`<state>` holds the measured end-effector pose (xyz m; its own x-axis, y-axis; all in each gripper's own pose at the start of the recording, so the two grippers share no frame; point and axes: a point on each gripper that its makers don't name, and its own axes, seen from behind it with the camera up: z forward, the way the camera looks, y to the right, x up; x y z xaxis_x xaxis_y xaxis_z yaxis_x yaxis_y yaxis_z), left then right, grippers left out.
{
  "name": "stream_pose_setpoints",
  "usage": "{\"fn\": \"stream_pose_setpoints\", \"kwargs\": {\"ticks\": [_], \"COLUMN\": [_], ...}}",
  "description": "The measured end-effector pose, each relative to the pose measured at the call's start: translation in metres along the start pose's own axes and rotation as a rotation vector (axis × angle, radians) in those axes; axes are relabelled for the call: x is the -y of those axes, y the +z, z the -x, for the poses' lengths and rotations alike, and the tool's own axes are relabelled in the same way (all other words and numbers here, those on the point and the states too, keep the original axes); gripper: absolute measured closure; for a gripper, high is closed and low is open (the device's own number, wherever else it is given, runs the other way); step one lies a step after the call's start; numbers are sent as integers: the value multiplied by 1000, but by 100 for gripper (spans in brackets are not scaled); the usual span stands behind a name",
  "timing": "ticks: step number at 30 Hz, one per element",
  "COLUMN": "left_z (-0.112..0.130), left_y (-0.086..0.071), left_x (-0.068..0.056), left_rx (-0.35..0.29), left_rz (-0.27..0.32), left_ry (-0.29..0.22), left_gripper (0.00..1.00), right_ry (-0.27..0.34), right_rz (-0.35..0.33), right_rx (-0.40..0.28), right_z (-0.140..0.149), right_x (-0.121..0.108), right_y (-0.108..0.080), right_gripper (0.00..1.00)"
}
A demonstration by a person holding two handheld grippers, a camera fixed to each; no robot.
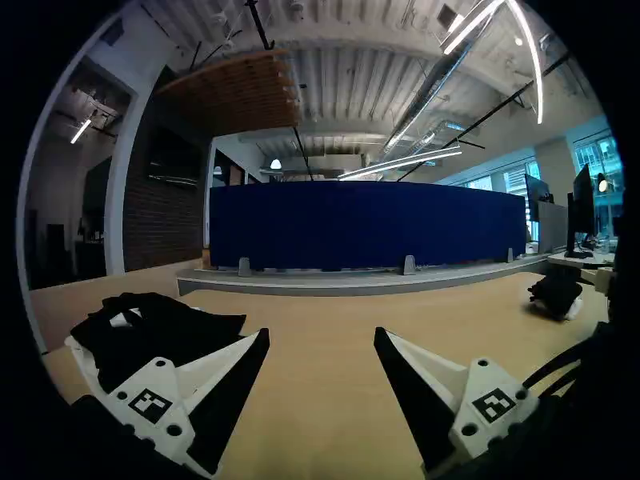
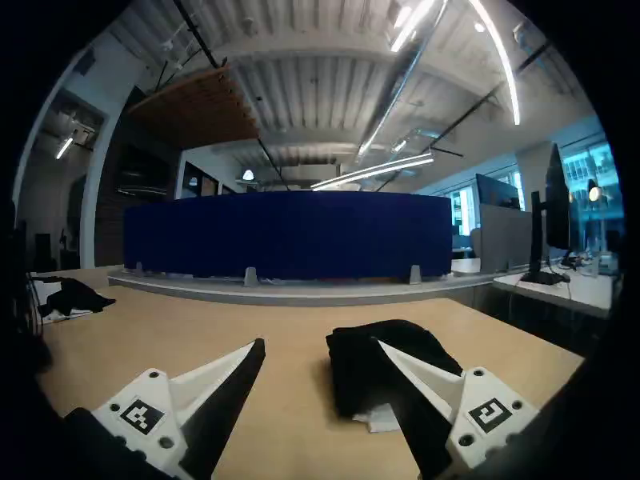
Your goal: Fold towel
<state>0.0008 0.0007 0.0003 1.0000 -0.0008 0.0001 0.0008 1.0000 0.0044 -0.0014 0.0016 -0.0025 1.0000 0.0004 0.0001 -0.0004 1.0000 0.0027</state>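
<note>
A wide wooden tabletop (image 1: pixel 336 344) runs back to a blue partition (image 1: pixel 360 224). Two crumpled black towels lie on it, well apart. The left towel (image 1: pixel 152 328) sits bunched just beside the left tool's left finger, partly behind it. The right towel (image 2: pixel 384 356) lies heaped behind the right tool's right finger, with a white edge (image 2: pixel 376 418) showing under it. The left tool (image 1: pixel 321 331) is spread wide with nothing between its fingers. The right tool (image 2: pixel 318 342) is likewise parted and holds nothing.
</note>
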Motion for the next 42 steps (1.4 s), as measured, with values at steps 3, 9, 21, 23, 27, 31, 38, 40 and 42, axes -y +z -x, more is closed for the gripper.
{"fn": "stream_pose_setpoints", "kwargs": {"ticks": [3, 9, 21, 23, 27, 31, 38, 40, 42], "left_z": [0, 0, 0, 0, 0, -1, -1, -1, -1], "left_y": [0, 0, 1, 1, 1, 0, 0, 0, 0], "left_x": [0, 0, 0, 0, -1, -1, -1, 0, 0], "left_rx": [0, 0, 0, 0, 0, 0, 0, 0, 0], "left_rz": [0, 0, 0, 0, 0, 0, 0, 0, 0], "left_ry": [0, 0, 0, 0, 0, 0, -1, -1, -1], "left_gripper": [3, 3, 3, 3, 3, 3, 3, 3, 3], "right_ry": [0, -1, -2, -1, -2, -2, -1, -1, -1], "right_rz": [0, 0, 0, 0, 0, 0, 0, 0, 0], "right_rx": [0, 0, 0, 0, 0, 1, 0, 0, 0], "right_z": [0, 0, -1, -1, -1, -1, -1, -1, -1], "right_x": [0, -1, -1, -1, -1, -1, -1, -1, -1], "right_y": [0, 0, -2, -2, -2, -2, -3, -2, -2], "right_gripper": [0, 0, 0, 0, 0, 0, 0, 0, 0]}}
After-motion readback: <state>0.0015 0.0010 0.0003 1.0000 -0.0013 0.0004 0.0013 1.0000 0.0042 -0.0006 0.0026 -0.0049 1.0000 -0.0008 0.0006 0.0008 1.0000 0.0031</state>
